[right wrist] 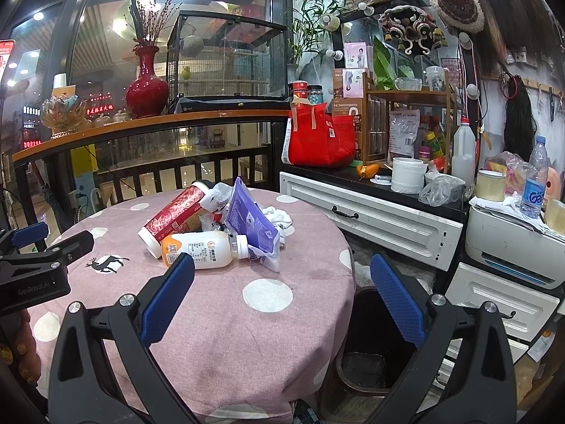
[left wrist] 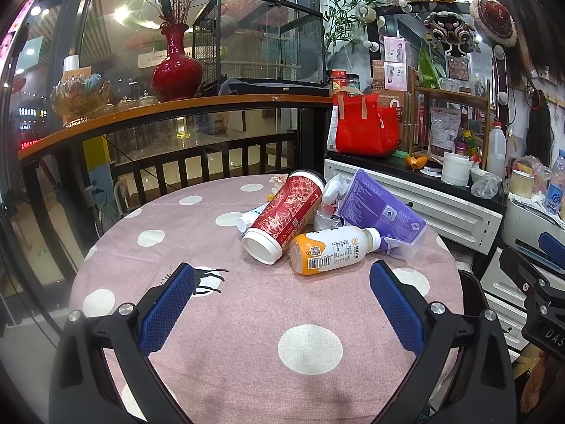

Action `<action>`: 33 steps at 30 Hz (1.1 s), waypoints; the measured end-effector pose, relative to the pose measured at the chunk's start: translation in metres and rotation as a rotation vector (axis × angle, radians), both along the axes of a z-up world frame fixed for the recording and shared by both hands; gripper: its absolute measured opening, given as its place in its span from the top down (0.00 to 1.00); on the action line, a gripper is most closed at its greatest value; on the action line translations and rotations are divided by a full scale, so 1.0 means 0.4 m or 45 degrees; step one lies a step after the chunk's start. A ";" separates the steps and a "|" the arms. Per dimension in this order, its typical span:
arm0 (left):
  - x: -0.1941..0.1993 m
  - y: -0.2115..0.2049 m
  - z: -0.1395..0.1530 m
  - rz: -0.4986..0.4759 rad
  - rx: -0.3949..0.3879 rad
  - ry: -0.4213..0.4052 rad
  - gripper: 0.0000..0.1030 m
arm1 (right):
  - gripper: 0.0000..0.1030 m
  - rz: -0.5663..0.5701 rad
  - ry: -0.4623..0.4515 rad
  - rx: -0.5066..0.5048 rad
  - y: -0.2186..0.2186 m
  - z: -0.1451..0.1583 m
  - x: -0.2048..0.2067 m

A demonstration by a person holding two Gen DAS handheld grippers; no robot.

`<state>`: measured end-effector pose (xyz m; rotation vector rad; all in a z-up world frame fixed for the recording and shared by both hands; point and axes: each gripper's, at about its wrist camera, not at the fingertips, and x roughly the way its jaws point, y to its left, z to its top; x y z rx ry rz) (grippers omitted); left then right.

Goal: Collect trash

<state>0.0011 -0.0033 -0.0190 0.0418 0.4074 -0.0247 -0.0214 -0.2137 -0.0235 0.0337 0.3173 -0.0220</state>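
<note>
A heap of trash lies on the round pink dotted table (left wrist: 247, 318): a red patterned cup (left wrist: 282, 217) on its side, a white and orange bottle (left wrist: 332, 249) on its side, a purple packet (left wrist: 381, 212) and crumpled white wrappers (left wrist: 333, 189). My left gripper (left wrist: 282, 275) is open and empty, just short of the bottle. My right gripper (right wrist: 282, 272) is open and empty, to the right of the heap; the bottle (right wrist: 204, 249), cup (right wrist: 173, 217) and packet (right wrist: 250, 222) lie ahead to its left. A dark bin (right wrist: 374, 335) stands on the floor by the table's right edge.
A white drawer cabinet (right wrist: 370, 219) stands right of the table, its top crowded with a red bag (right wrist: 319, 137), a white tub (right wrist: 408, 175), bottles and plastic bags. A railing with a wooden shelf (left wrist: 176, 109) and a red vase (left wrist: 176, 67) runs behind the table.
</note>
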 end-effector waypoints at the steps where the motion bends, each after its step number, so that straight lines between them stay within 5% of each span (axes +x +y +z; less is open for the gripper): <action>1: -0.001 0.000 -0.003 0.000 0.000 0.002 0.05 | 0.04 0.001 0.004 0.000 0.000 0.000 0.001; 8: 0.010 0.004 -0.007 0.001 0.000 0.041 0.05 | 0.04 0.009 0.038 -0.012 -0.002 -0.016 0.019; 21: 0.098 0.055 -0.050 0.000 -0.044 0.241 0.05 | 0.04 0.111 0.284 -0.015 -0.018 -0.071 0.123; 33: 0.218 0.076 -0.053 -0.153 -0.065 0.368 0.05 | 0.04 0.305 0.374 -0.046 -0.009 -0.032 0.336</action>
